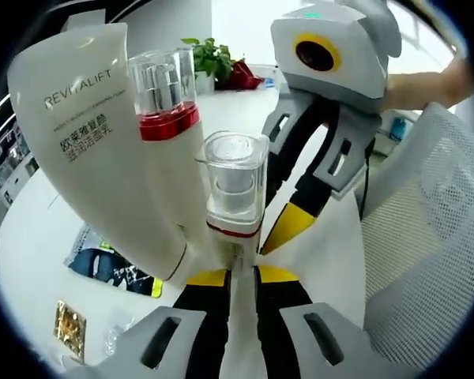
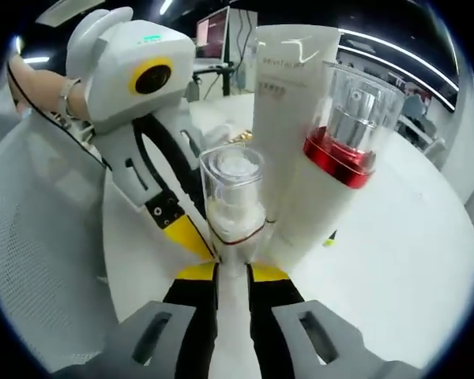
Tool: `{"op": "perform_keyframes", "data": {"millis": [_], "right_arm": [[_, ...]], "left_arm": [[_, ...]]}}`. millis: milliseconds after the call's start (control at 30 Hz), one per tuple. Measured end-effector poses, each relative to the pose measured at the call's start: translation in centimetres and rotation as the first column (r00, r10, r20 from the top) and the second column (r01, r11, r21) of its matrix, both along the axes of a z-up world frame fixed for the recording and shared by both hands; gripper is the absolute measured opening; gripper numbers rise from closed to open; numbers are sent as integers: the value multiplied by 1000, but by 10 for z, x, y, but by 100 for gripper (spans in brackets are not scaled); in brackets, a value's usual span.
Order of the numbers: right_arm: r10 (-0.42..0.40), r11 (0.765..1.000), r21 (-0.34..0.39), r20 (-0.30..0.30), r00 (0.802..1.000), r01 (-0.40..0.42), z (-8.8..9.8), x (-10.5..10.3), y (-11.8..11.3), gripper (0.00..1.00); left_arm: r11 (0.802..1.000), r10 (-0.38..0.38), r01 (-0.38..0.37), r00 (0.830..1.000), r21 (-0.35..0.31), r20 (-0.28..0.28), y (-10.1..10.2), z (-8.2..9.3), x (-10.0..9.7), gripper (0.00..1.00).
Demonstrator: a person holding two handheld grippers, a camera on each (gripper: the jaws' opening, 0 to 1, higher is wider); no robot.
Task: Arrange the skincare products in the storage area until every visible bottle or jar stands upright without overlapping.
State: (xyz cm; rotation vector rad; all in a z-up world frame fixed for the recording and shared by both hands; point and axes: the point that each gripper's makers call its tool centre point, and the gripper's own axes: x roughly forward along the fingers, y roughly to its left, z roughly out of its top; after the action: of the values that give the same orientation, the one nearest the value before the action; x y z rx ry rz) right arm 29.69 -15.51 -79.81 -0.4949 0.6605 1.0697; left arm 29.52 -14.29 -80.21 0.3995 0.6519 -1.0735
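A small white bottle with a clear square cap [image 1: 235,185] stands upright between the jaws of my left gripper [image 1: 242,275], which is shut on its lower body. The right gripper's yellow fingertip [image 1: 288,227] reaches the same bottle from the upper right. In the right gripper view that small bottle [image 2: 233,205] sits between the jaws of my right gripper [image 2: 232,272], also shut on it, with the left gripper's yellow fingertip [image 2: 186,233] beside it. A tall white REVITALIFT tube [image 1: 87,134] [image 2: 288,95] and a red-banded pump bottle [image 1: 166,103] [image 2: 347,134] stand close against it.
A white mesh basket wall [image 1: 426,260] [image 2: 39,260] rises next to the bottles. On the white table lie a dark sachet [image 1: 110,268] and a gold packet [image 1: 69,328]. A potted plant [image 1: 209,55] stands at the back. A person's hand [image 1: 426,83] holds the right gripper.
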Motion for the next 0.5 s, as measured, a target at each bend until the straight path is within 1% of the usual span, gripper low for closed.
{"op": "perform_keyframes", "data": {"millis": [167, 500], "right_arm": [[-23, 1000, 4, 3, 1000, 23, 0, 4, -3, 13], [-45, 999, 13, 13, 999, 45, 0, 13, -4, 13]], "left_arm": [[1000, 14, -14, 1000, -7, 8, -2, 0, 7, 7], [999, 45, -45, 999, -22, -1, -2, -2, 14, 7]]}}
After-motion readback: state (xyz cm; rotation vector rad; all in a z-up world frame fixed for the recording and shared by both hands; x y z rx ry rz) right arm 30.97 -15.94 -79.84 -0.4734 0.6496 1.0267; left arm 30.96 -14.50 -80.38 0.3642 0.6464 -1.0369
